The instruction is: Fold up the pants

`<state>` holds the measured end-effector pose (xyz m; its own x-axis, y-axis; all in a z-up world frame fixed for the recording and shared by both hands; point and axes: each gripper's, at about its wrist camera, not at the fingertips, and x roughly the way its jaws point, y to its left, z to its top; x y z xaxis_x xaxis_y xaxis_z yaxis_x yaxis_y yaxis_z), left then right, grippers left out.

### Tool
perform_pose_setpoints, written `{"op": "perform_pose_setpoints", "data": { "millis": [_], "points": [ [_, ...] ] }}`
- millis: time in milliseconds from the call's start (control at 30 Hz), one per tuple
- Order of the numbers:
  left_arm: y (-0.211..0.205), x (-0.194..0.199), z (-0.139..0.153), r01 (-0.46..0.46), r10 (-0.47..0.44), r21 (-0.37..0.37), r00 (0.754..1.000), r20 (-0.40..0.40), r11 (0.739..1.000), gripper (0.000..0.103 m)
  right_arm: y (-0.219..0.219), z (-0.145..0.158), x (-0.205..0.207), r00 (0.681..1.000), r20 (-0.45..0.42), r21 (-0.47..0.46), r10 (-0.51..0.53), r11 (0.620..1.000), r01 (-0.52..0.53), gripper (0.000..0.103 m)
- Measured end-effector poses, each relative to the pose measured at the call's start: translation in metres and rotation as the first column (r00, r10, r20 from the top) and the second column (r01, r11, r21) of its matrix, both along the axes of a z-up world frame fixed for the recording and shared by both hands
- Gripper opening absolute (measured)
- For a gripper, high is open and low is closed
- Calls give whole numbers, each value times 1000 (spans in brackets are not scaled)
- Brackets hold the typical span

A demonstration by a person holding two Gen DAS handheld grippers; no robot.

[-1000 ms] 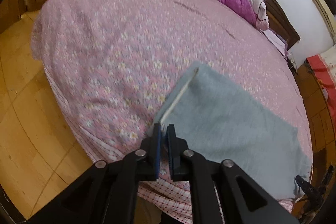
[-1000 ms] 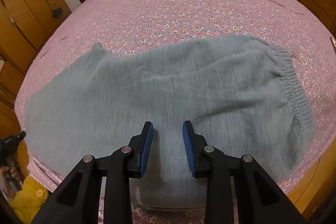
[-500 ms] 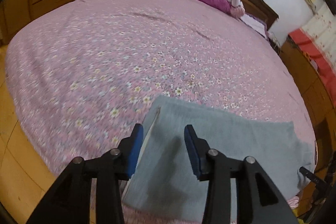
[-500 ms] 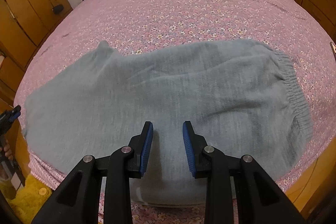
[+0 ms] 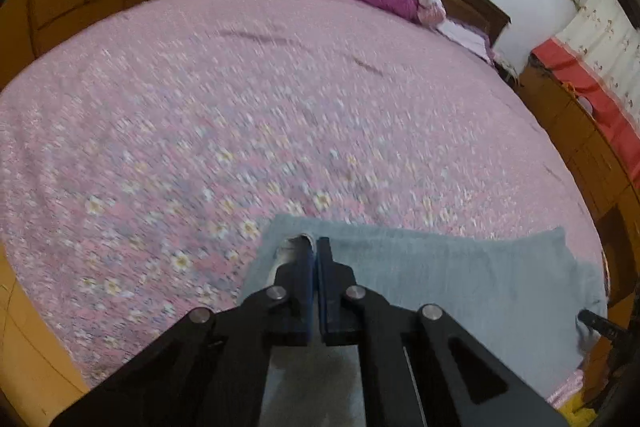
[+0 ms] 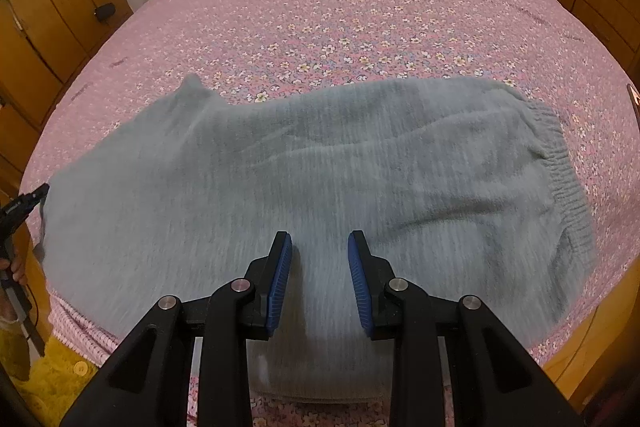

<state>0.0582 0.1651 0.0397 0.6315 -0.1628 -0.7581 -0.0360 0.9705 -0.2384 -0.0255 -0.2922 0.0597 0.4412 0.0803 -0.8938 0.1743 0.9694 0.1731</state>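
1. The grey fleece pants (image 6: 304,195) lie spread lengthwise near the foot edge of the bed, on the pink floral bedspread (image 6: 360,7), with the elastic waistband (image 6: 560,167) to my right and the leg ends to my left.
2. My left gripper (image 5: 315,255) has its jaws pressed together on the leg hem (image 5: 296,247), pinching a pale bit of the cuff at the left end of the pants.
3. My right gripper (image 6: 319,259) hovers over the middle of the pants with its jaws apart, holding nothing.
4. Progress, as I judge it: the legs look laid one over the other, so the lengthwise fold seems done. The crosswise fold, hem to waistband, is not yet made.
5. Left to do: carry the pinched hem across toward the waistband, then smooth and perhaps fold once more.
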Motion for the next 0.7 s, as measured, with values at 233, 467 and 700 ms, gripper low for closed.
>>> {"op": "perform_pose_setpoints", "data": {
  "millis": [233,467,700],
  "points": [
    [13,27,-14,-33,33,7,999,-30,999,2,3,1,3,1000,-4,-14,8,1000,-8,23],
    [19,21,-6,-54,55,11,996,-76,998,8,21,18,39,997,9,32,74,997,-74,22],
    [34,6,29,-70,65,-60,994,-86,996,9,73,12,100,979,8,85,205,975,-205,23]
  ]
}}
